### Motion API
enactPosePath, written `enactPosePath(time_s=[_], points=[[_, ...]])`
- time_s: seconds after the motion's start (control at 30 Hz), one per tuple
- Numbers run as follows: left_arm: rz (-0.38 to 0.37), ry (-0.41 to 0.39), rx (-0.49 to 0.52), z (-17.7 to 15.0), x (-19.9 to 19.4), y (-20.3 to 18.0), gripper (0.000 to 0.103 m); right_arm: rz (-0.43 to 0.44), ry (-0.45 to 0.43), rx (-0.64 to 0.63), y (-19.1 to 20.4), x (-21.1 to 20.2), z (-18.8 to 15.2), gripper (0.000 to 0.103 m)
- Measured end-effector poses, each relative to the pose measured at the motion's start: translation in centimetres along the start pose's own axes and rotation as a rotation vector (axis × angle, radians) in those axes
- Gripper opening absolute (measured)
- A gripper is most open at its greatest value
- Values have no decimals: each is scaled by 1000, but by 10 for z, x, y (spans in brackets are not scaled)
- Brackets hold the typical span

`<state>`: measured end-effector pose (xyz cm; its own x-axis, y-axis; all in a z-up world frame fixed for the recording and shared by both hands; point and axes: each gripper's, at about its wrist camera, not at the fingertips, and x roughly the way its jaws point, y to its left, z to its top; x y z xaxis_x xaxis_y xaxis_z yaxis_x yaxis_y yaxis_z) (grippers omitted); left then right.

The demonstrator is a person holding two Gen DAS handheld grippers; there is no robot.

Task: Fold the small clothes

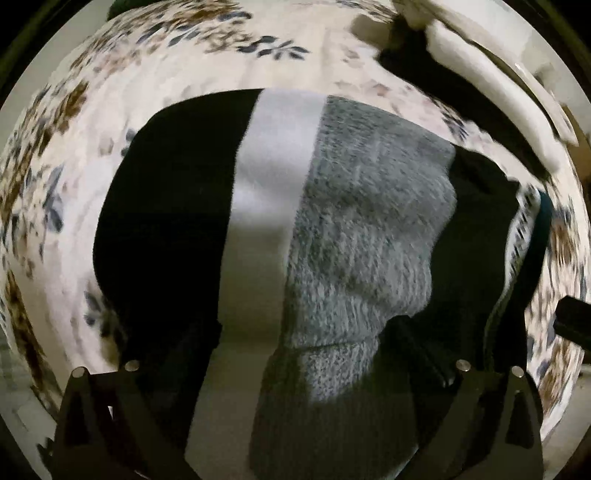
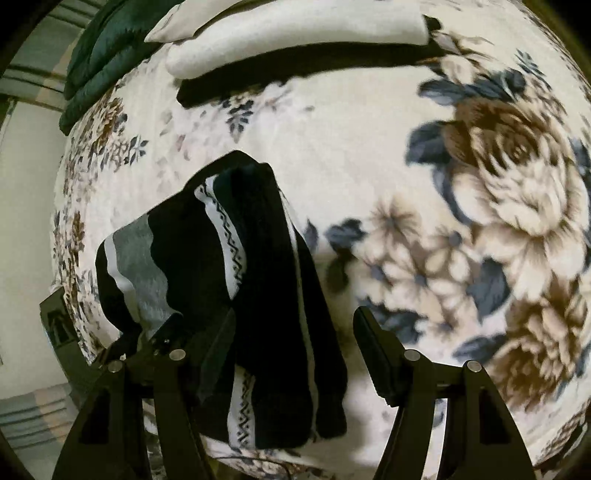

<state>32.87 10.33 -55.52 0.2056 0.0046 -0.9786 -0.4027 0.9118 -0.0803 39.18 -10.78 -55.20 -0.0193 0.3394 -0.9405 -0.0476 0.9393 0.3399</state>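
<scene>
Lying on plush floral blanket point(image 2: 369, 155): fuzzy grey-black-white banded garment point(image 1: 354, 236).

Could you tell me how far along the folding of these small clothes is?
Done: a cream stack and a dark green piece sit folded at the far edge. In hand: nothing; both tongs, left and right, stand open over the black, white and grey garment. Left: that garment looks bunched, not yet neat.

Both views dim, warm light from above — hard dark shadows under the folded cream cloth point(image 2: 288, 33). Heavy fisheye bending, black vignette corners. Motion blur smears the floral blanket point(image 1: 48, 206) — worst at rims.
</scene>
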Motion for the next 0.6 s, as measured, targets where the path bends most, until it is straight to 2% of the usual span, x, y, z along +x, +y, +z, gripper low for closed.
enactPosePath(time_s=[0.07,0.17,0.33,0.37,0.4,0.43,0.53,0.6], points=[[-11,-20,-33,1,1,4,103,5,-8,-5,3,5,6,68],[-1,6,-37,6,-1,3,103,22,-22,-12,8,13,16,68],[-6,-59,-61,7,-39,11,103,61,-37,-12,20,34,35,68],[4,-84,-64,7,-50,16,103,70,-30,-10,21,39,38,63],[13,-100,-65,7,-57,19,103,77,-27,-8,21,43,40,36],[29,-124,-67,7,-67,24,103,73,-33,-5,22,45,41,19],[66,-168,-72,7,-87,43,103,80,-97,11,22,34,43,8],[80,-175,-81,15,-88,55,103,79,-144,4,23,17,45,8]])
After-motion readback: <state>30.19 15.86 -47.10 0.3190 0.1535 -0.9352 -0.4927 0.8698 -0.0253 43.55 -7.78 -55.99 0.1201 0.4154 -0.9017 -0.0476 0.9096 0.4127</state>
